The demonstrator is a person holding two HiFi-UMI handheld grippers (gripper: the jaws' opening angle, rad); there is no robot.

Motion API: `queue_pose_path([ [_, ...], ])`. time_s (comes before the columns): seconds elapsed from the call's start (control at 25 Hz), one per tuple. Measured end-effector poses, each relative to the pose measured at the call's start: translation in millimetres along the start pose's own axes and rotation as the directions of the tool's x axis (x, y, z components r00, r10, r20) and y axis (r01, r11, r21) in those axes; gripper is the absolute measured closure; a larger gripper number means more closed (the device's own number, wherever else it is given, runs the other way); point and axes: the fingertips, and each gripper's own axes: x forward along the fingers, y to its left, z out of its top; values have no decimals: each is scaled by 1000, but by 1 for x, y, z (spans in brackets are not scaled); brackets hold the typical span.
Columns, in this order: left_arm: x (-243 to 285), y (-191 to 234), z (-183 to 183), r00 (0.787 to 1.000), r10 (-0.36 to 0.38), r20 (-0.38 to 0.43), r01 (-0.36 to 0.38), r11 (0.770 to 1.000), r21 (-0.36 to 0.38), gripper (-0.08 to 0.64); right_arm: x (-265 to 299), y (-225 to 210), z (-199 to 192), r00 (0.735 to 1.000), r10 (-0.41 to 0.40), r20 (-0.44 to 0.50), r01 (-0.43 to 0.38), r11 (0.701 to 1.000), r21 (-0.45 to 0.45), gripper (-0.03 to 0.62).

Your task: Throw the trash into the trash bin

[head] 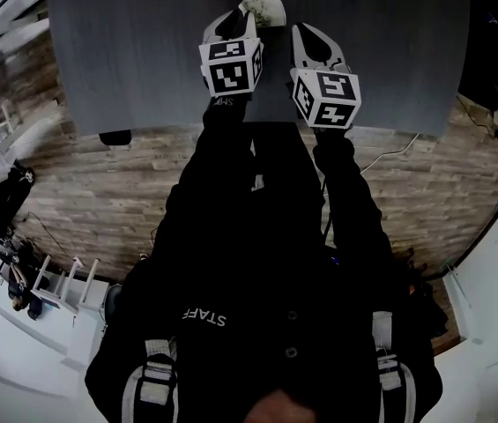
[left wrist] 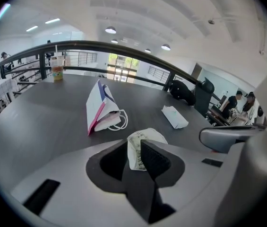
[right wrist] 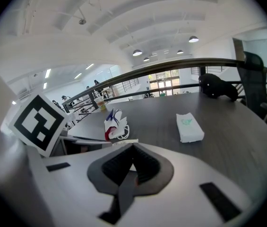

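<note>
A crumpled printed paper wad sits pinched between the pads of my left gripper, just above the dark table. From the head view, the same wad pokes out past the left gripper near the table's far side. My right gripper is shut with nothing between its jaws. It hovers beside the left one, a little to its right. No trash bin is in any view.
A white paper bag with pink and blue print lies tipped over on the table ahead. A white tissue packet lies to its right. A drink cup stands by the far railing, and a black bag sits at the far right edge.
</note>
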Motion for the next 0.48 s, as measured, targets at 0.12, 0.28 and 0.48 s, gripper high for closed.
queue_pose_path([
  [0.12,5,0,-3,1000,6,-14,-6,1000,-6,476,0,-3,-2,1000,-1,-4,1,1000,2,577],
  [0.28,11,3,-9,999,24,-47,-24,1000,-2,476,-1,-5,-5,1000,0,-6,0,1000,3,577],
  [0.48,16,5,-12,998,15,-56,-16,1000,-16,487,-2,-7,-8,1000,-1,-9,1,1000,4,577],
])
